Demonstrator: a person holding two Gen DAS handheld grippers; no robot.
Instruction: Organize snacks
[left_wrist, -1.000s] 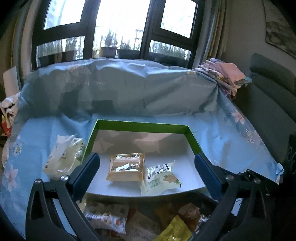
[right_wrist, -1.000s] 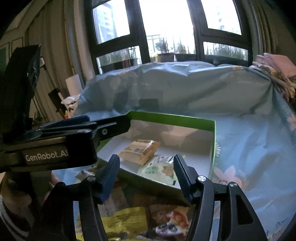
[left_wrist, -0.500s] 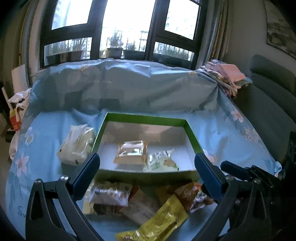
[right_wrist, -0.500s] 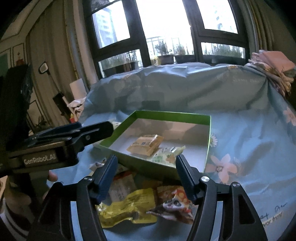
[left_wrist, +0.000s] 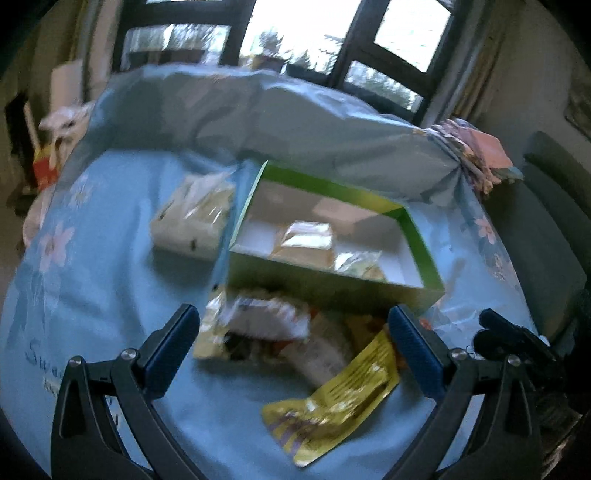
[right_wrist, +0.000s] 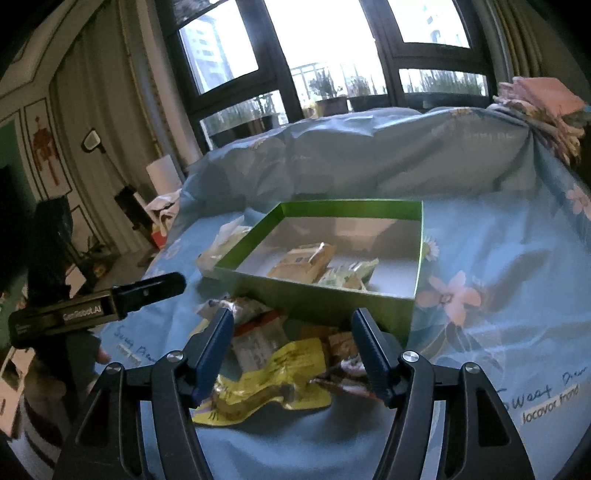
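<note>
A green box (left_wrist: 343, 192) (right_wrist: 314, 297) with a white floor sits on the blue floral cloth and holds a tan snack packet (left_wrist: 304, 243) (right_wrist: 303, 260) and a pale green one (right_wrist: 347, 277). A pile of loose snacks lies in front of it, with a yellow packet (left_wrist: 332, 398) (right_wrist: 273, 380) nearest. My left gripper (left_wrist: 293, 343) is open and empty above the pile. My right gripper (right_wrist: 293, 341) is open and empty over the same pile. The left gripper also shows from the side in the right wrist view (right_wrist: 144, 291).
A white bag of snacks (left_wrist: 192, 218) (right_wrist: 221, 243) lies left of the box. A cloth-covered backrest (right_wrist: 388, 151) rises behind the box. Folded pink cloths (left_wrist: 476, 147) sit at the far right. A grey sofa (left_wrist: 554, 206) is to the right.
Both grippers have pulled back from the box and now hover over the snack pile in front of it. The left wrist view has swung and tilted, and is blurred by motion.
</note>
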